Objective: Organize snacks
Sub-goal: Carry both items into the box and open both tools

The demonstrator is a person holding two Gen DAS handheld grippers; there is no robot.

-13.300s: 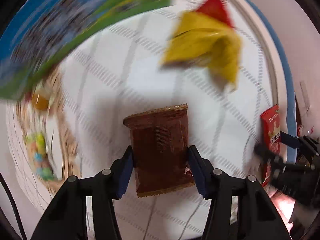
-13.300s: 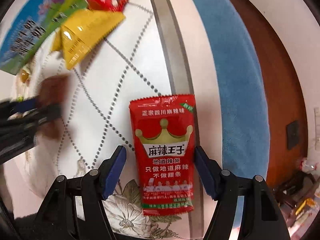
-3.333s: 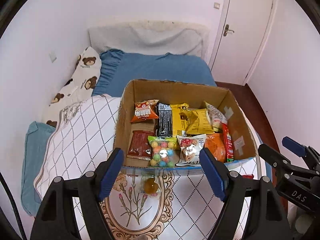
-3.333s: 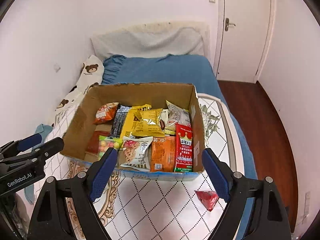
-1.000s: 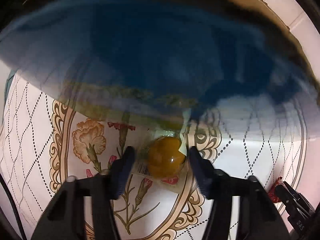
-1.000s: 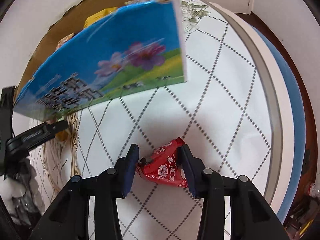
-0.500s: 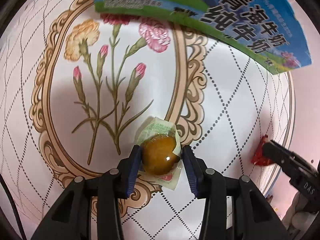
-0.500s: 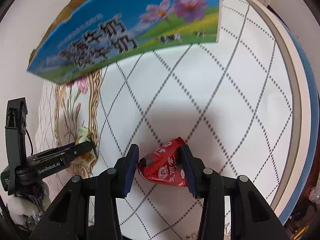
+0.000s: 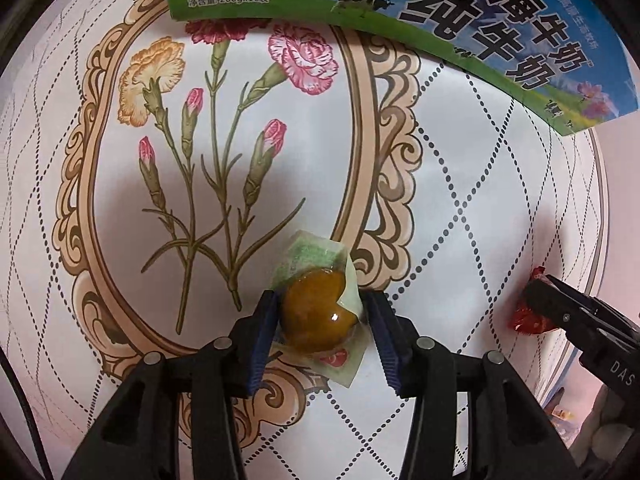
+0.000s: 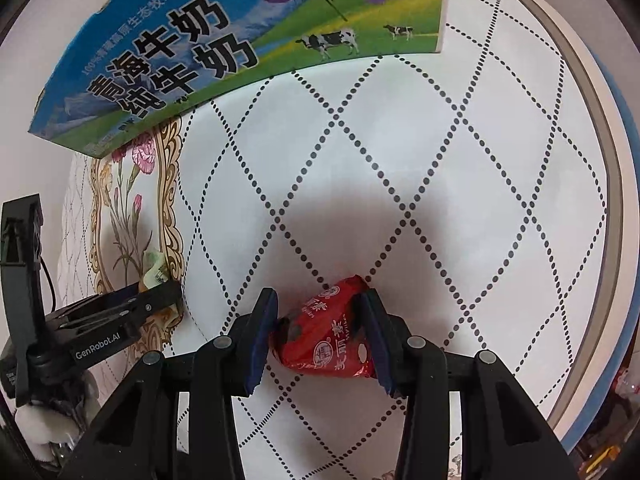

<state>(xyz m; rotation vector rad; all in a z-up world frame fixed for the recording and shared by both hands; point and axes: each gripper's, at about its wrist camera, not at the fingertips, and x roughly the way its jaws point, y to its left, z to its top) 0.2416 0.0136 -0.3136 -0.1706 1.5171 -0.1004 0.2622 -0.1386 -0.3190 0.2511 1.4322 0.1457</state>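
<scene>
An amber jelly cup (image 9: 316,312) with a pale green foil lid lies on the flower-print quilt. My left gripper (image 9: 321,300) points straight down over it. Both blue pads touch its sides, and the jaws are opening slightly with the cup still between them. A red triangular snack packet (image 10: 328,336) sits on the dotted quilt, with my right gripper (image 10: 317,300) shut on it. The right wrist view shows the left gripper (image 10: 160,292) at the lower left with the cup's green lid (image 10: 154,268). The left wrist view shows the right gripper (image 9: 548,292) on the red packet (image 9: 528,316).
The blue-and-green milk carton box (image 9: 440,4) (image 10: 200,52) stands just beyond both grippers; its inside is hidden. The quilt's grey border and the blue bed edge (image 10: 624,240) run down the right side. White quilt lies between the two grippers.
The left gripper swung from under the box edge out over the flower print and closed in on the jelly cup. The right gripper stayed shut on the red packet and sank a little.
</scene>
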